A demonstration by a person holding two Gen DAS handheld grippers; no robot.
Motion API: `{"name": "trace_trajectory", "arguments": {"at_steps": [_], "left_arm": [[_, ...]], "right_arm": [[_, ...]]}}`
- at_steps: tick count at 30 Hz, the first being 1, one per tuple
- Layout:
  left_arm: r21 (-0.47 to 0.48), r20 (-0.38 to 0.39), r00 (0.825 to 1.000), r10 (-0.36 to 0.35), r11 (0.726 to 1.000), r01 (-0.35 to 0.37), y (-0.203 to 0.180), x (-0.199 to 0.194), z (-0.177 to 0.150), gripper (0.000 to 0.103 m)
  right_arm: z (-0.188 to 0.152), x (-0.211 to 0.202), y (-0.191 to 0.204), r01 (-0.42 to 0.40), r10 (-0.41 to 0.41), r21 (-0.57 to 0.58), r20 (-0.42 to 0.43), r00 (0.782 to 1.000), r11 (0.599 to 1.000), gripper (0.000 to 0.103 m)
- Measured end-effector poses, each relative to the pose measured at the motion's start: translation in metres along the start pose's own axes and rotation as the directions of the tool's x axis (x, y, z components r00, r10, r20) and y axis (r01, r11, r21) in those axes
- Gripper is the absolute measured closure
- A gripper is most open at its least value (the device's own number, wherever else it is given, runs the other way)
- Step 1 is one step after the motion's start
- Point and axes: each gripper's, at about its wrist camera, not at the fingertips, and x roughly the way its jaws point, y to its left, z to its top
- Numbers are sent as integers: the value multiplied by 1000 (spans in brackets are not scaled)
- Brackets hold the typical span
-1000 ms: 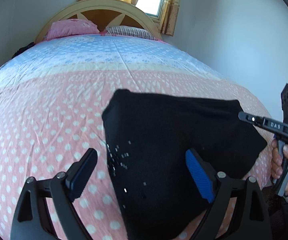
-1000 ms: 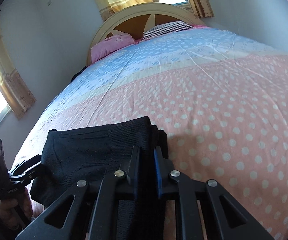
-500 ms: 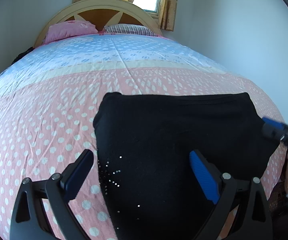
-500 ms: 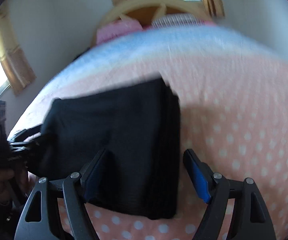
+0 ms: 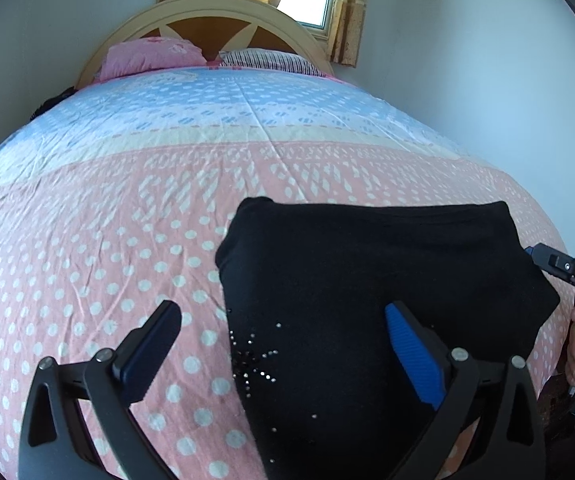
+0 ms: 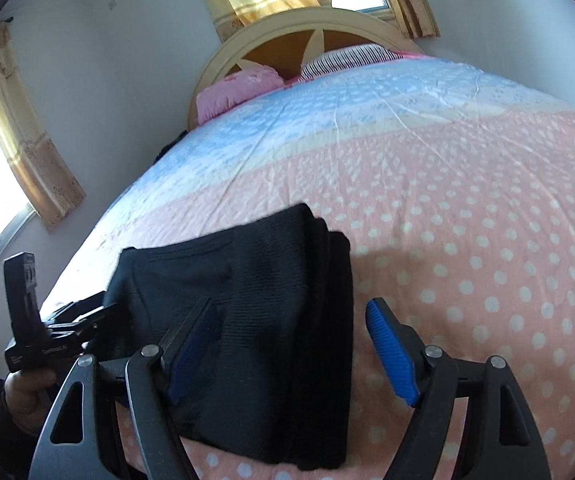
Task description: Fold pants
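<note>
Left wrist view | pants (image 5: 367, 300) folded flat on bed (image 5: 87, 220), well short of headboard (image 5: 215, 12) | left gripper (image 5: 283, 352) spread wide, released | right gripper (image 6: 291, 352) just sprung apart, straddling pants' edge, gripping nothing | fold probably finished

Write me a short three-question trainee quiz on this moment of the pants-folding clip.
1. True or false: the right gripper is clamped on the black pants.
2. Which pillow lies at the headboard beside the striped pillow? A) green B) pink C) white
3. Fill in: the pants lie as a folded stack on the ____ part of the polka-dot bedspread.

Key
1. False: its jaws have just opened and stand wide; the left gripper is open too.
2. B, the pink pillow.
3. Pink.
</note>
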Motion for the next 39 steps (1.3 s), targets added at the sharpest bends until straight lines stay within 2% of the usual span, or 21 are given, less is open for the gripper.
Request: {"name": "trace_trajectory", "arguments": {"at_steps": [3,5,9,16,20,25,27,28,30,33,39], "left_arm": [[-8,-18,1000,-8,1000,8,1,6,-1,0],[-13,-26,999,-20,1000,20,1,8,-1,0],[-40,-90,994,-64,997,60,5,22,2,0],[-17,-101,991,-85,996,83,2,23,2,2],[6,-88,990,-112,994,113,-2,19,0,20],[13,-81,988,-133,991,135,-2,18,-1,31],[23,-77,988,-135,990,137,-3,15,-1,43],[36,-72,989,-129,991,132,-5,14,-2,45],[57,-61,991,-120,991,124,-10,10,-2,59],[69,-44,992,-114,991,117,-12,4,-2,70],[33,-14,992,-123,992,123,-4,-14,2,79]], "right_arm": [[-2,9,-1,-8,8,11,-21,1000,1000,26],[0,10,0,-28,29,19,-29,999,999,40],[-1,12,-7,-71,73,57,-34,997,996,42],[-3,13,-12,-80,83,76,-34,996,994,53],[-4,11,-14,-94,97,89,-25,995,992,59],[-5,4,-1,-106,106,68,-1,994,992,69],[-5,-1,6,-105,104,53,10,994,993,71],[-5,-3,9,-103,103,47,14,995,994,71],[-3,-7,15,-104,103,34,24,994,994,71],[0,-12,26,-99,99,7,30,995,995,72],[19,-13,52,-103,104,-57,25,994,993,72]]}}
